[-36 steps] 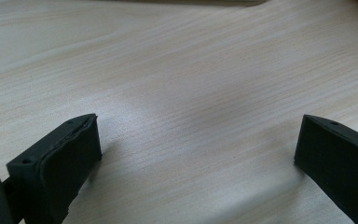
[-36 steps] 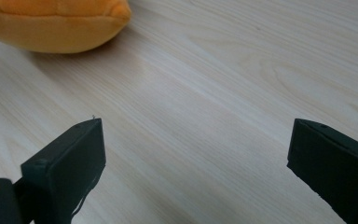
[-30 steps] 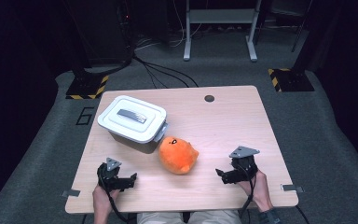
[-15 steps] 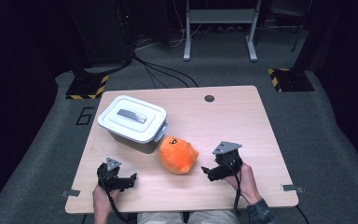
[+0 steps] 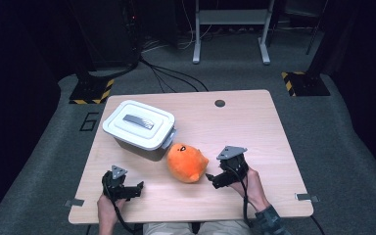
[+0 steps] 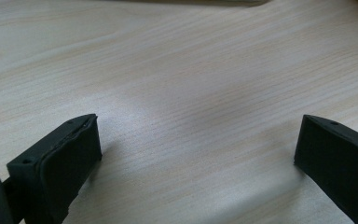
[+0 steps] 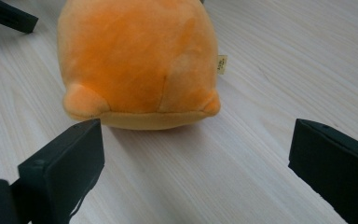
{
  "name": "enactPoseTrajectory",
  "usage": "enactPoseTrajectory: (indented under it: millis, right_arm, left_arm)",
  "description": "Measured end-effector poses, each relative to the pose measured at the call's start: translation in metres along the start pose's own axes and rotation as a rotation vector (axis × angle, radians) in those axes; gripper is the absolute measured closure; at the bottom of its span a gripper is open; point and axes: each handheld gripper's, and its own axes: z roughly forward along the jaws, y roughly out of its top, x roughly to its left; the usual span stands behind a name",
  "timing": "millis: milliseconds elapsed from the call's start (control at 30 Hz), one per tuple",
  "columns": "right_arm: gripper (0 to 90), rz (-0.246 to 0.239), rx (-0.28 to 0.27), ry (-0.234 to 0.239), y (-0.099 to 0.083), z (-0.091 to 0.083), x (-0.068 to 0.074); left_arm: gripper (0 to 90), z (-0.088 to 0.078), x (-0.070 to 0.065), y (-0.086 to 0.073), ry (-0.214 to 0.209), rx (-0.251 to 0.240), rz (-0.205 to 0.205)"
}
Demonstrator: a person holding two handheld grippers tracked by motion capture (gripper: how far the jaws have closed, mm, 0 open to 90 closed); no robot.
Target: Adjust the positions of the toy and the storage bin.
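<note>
An orange plush toy (image 5: 186, 162) lies on the wooden table (image 5: 254, 132) near its middle front, just right of a white lidded box (image 5: 138, 125). My right gripper (image 5: 212, 179) is open and points left at the toy from close by. In the right gripper view the plush toy (image 7: 140, 60) sits just beyond the wide-apart jaws, not between them. My left gripper (image 5: 136, 189) rests open near the front left of the table, with bare wood between its jaws in the left gripper view.
The box has a grey handle (image 5: 138, 121) on its lid and a latch facing the toy. A small round hole (image 5: 220, 103) marks the table's far side. Cables (image 5: 171, 73) and stand bases lie on the floor beyond.
My right gripper has moved left across the table and turned toward the plush toy, ending close beside it. The left gripper has stayed put.
</note>
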Motion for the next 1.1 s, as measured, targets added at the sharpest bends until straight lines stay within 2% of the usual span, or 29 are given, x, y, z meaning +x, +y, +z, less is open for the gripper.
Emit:
enactPoseTrajectory:
  millis: [367, 467, 700, 833, 967, 1067, 1100]
  right_arm:
    - [1.2, -0.015, -0.002, 0.056, 0.016, 0.012, 0.006]
    - [0.0, 0.004, -0.006, 0.082, 0.023, 0.020, 0.006]
    - [0.0, 0.018, -0.005, 0.125, 0.032, 0.034, 0.006]
    - [5.3, 0.034, 0.013, 0.150, 0.033, 0.043, 0.005]
    - [16.2, 0.049, 0.026, 0.214, 0.032, 0.051, 0.004]
    - [28.9, 0.050, 0.026, 0.217, 0.030, 0.051, 0.005]
    - [28.9, 0.050, 0.026, 0.217, 0.030, 0.051, 0.005]
  left_arm:
    - [0.2, 0.000, 0.000, 0.000, -0.001, 0.006, 0.007]
    - [0.3, -0.001, 0.000, 0.000, -0.003, 0.010, 0.009]
    - [0.3, -0.001, 0.000, 0.000, -0.004, 0.010, 0.009]
    - [0.3, -0.001, 0.000, 0.000, -0.001, 0.007, 0.008]
    - [0.3, -0.001, 0.000, 0.000, -0.001, 0.006, 0.008]
    - [0.3, -0.001, 0.000, 0.000, -0.003, 0.007, 0.008]
    - [0.3, -0.001, 0.000, 0.000, -0.003, 0.007, 0.008]
